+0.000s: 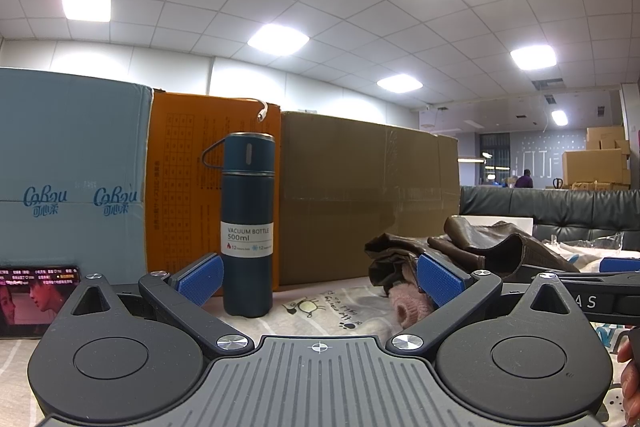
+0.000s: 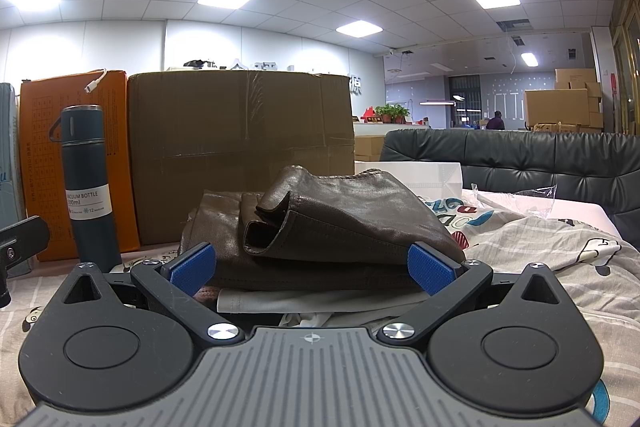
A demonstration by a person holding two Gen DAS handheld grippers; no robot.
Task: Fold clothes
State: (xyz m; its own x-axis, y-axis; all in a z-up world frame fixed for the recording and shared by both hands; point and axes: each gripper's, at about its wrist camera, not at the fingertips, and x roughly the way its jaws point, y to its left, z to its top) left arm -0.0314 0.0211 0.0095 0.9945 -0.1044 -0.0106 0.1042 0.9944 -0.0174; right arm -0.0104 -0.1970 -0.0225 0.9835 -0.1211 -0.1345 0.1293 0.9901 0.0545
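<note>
Left gripper point(image 1: 318, 281): low over the bed near its front edge, blue-padded fingers point(image 1: 202, 281) spread wide apart, holding nothing. Between them stands the vacuum bottle and, toward the right finger, a pink fuzzy cuff point(image 1: 410, 309).

Right gripper point(image 2: 312, 269): low over the bed, fingers point(image 2: 430, 271) spread wide, nothing clamped. The brown garment lies just ahead of the tips; contact cannot be told.

Brown leather-look garment point(image 2: 320, 223): the clothing to be folded, lying in a rumpled, partly doubled-over heap on the bed, roughly mid-surface, in front of the brown carton. One flap curls upward at the top. Pale fabric point(image 2: 304, 301) shows beneath its near edge. In the left wrist view the same garment point(image 1: 480, 247) appears to the right of the bottle.

Bed cover point(image 2: 540, 251): light printed sheet with cartoon figures and lettering, creased toward the right edge.

Vacuum bottle point(image 1: 248, 227): dark blue, upright, white label reading "VACUUM BOTTLE 500ml", wire loop at the cap; stands toward the back edge, just before the orange carton.

Cartons along the back edge, left to right: pale blue carton point(image 1: 72, 167), orange carton point(image 1: 180, 179) with a white cable end point(image 1: 262, 111) draped over its top, large brown taped carton point(image 1: 368, 195).

Phone point(image 1: 36, 299): left edge, screen lit, propped below the blue carton.

Dark grey sofa point(image 2: 520, 159): beyond the right back corner.

Person's fingers point(image 1: 632, 379): visible at the right margin of the left wrist view.
</note>
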